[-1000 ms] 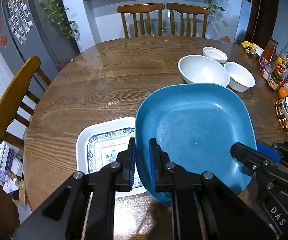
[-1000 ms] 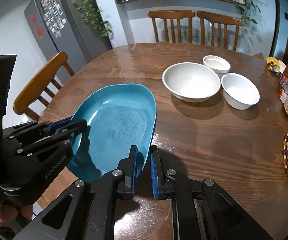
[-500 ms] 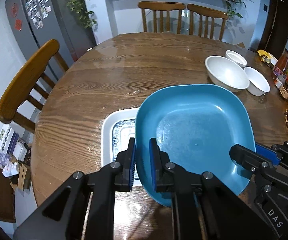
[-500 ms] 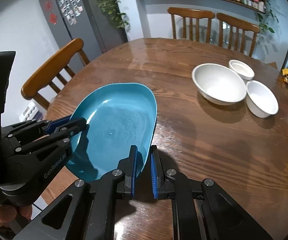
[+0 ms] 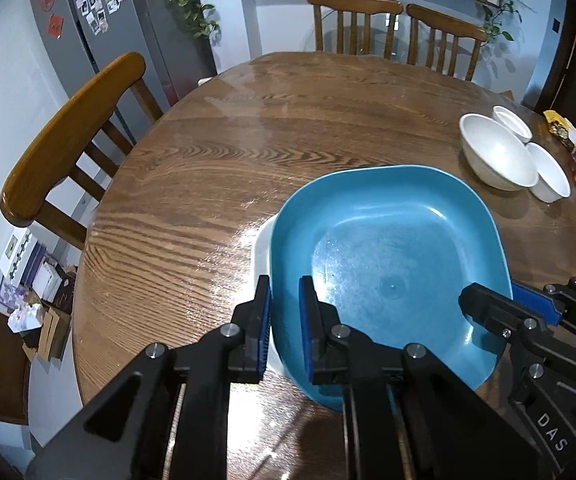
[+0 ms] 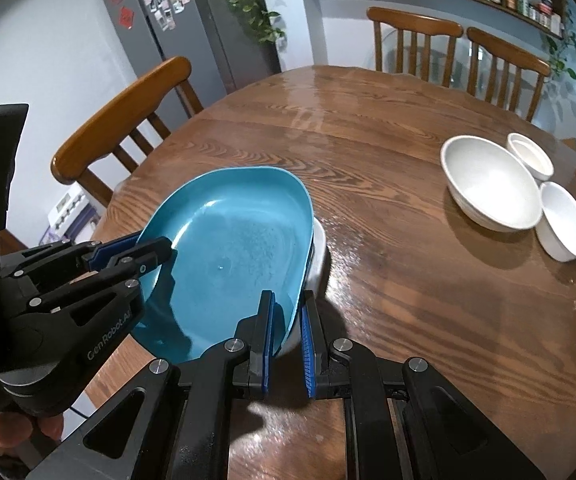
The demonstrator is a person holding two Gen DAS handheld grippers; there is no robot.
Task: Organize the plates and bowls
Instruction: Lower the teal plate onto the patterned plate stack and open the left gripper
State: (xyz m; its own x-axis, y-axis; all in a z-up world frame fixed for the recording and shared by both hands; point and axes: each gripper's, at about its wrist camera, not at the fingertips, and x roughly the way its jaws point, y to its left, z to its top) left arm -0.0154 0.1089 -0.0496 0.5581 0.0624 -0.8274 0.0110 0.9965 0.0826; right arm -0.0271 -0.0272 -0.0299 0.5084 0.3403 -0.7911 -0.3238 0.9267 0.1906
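We've got both grippers angled steeply down over the table [image 5: 215, 168], one on each side of the blue plate [image 5: 388, 264]. The left gripper [image 5: 284, 320] is clamped onto the plate's left rim, blue pads squeezing the edge, and the right gripper [image 6: 288, 332] is pinching the opposite rim the same way, so the plate hangs between the two, tilted in the right wrist view. A bit of a hand [image 6: 3, 436] shows under the left tool's handle. The plate is a glossy, rounded-square dish in deep teal with a shallow well and a faint speckled sheen in the middle. It sits directly above a white plate [image 5: 261, 252], with only a thin sliver of that one's rim peeking out on either side. The table is round, dark varnished wood with bold grain and shiny reflections. Well apart, at the far right, three smooth white bowls [image 6: 492, 184] cluster together, a big one and two small ones just beside it.
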